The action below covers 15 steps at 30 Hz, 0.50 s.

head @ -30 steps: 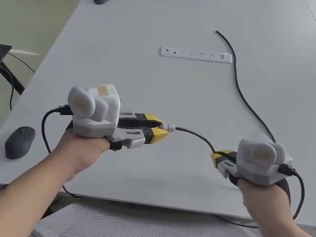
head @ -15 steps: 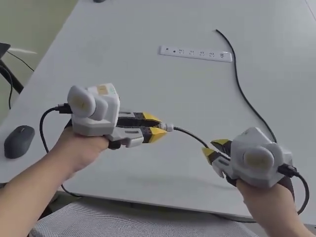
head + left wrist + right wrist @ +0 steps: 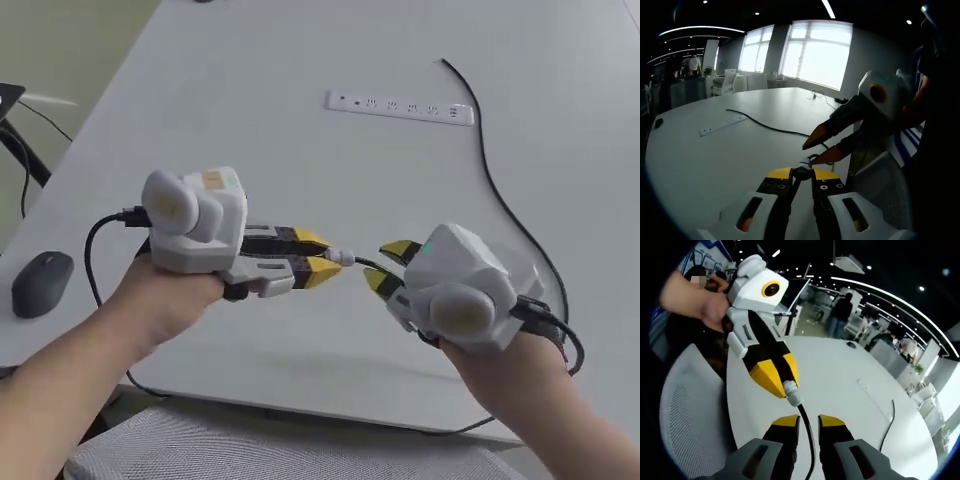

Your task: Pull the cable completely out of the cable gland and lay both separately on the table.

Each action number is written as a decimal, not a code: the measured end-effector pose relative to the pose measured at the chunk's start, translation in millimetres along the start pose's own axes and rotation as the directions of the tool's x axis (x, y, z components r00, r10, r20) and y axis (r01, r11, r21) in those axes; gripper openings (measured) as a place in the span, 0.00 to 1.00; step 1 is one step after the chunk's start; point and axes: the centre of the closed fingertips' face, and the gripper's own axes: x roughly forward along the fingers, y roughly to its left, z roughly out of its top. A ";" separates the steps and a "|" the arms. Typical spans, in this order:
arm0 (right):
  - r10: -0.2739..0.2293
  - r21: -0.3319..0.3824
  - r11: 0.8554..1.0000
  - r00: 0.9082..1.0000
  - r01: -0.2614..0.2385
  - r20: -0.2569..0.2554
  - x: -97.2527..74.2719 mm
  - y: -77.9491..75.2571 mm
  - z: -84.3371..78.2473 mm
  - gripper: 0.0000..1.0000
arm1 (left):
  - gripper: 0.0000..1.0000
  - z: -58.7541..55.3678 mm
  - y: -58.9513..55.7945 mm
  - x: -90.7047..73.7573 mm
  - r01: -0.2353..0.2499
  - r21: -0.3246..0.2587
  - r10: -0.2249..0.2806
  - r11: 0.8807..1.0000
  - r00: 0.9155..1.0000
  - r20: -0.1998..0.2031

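Note:
My left gripper (image 3: 328,256) is shut on the small grey cable gland (image 3: 343,258), which pokes out from its yellow tips above the table's near edge. The gland (image 3: 802,169) sits clamped between the jaws in the left gripper view. A thin black cable (image 3: 808,437) leaves the gland (image 3: 793,392) and runs between the jaws of my right gripper (image 3: 807,419), which stands open around it without pinching. In the head view the right gripper (image 3: 380,265) is just right of the gland, its tips a short gap from the left gripper's tips.
A white power strip (image 3: 398,108) lies at the back of the grey table (image 3: 250,130). A long black cord (image 3: 497,190) curves down the right side. A dark mouse (image 3: 40,283) rests at the left edge. A mesh chair (image 3: 250,450) is below the near edge.
My right gripper has moved left along the cable from the table's near-right edge to just beside the gland, rolling over as it went. The left gripper has held still with the gland.

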 end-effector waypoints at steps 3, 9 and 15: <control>0.011 -0.026 1.000 1.000 -0.011 -0.001 4.0 4.4 3.0 0.08 | 0.15 0.3 0.1 0.3 0.001 0.000 -0.001 1.000 1.000 0.001; 0.012 -0.083 0.996 1.000 -0.012 -0.005 6.4 7.2 4.1 0.02 | 0.15 -0.2 0.1 -0.2 0.005 0.004 -0.005 1.000 1.000 -0.001; 0.020 -0.075 0.997 1.000 -0.020 -0.005 8.2 7.9 2.4 0.01 | 0.15 -1.8 0.2 -0.3 0.006 0.001 -0.006 1.000 1.000 -0.004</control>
